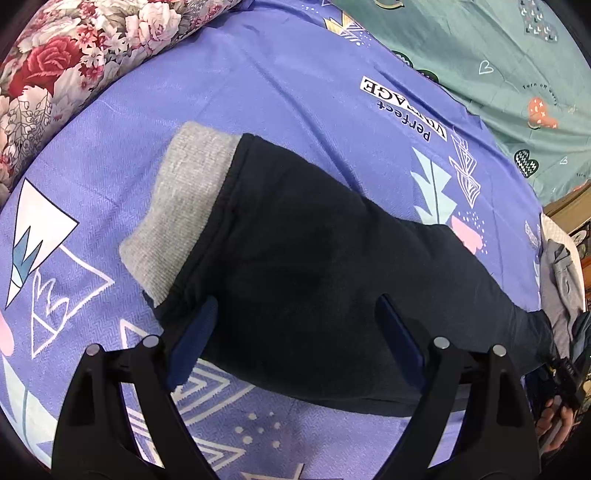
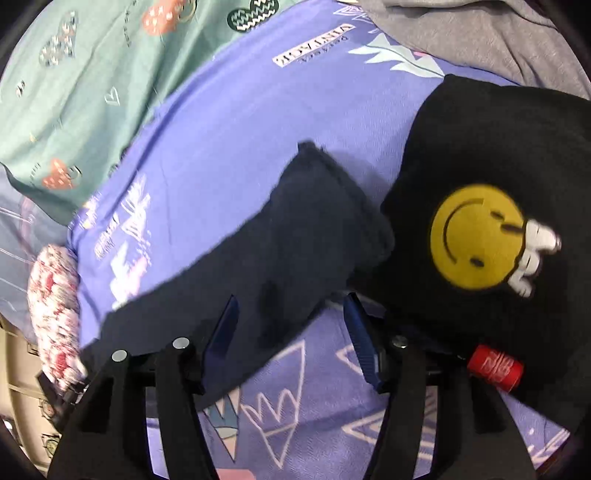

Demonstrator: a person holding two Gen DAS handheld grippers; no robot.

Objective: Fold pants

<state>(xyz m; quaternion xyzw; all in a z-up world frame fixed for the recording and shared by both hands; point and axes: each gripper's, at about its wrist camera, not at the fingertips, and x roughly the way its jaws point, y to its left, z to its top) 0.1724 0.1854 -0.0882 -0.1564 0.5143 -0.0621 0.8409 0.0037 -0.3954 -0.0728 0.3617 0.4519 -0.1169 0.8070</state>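
pants (image 1: 314,266) flat on bedsheet (image 1: 295,92), both grippers seemingly unclamped above.

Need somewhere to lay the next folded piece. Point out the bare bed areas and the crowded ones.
Free: purple printed sheet between the dark pants with grey knit waistband, the floral quilt and the green heart-print cover. Crowded: beside the pants' leg end, where the black smiley-face garment and grey cloth lie.

Smiley garment (image 2: 480,229) crowds pants (image 2: 295,229); opposite side free.

Dark navy pants (image 1: 314,266), grey waistband (image 1: 181,206), on patterned purple sheet (image 1: 258,92).
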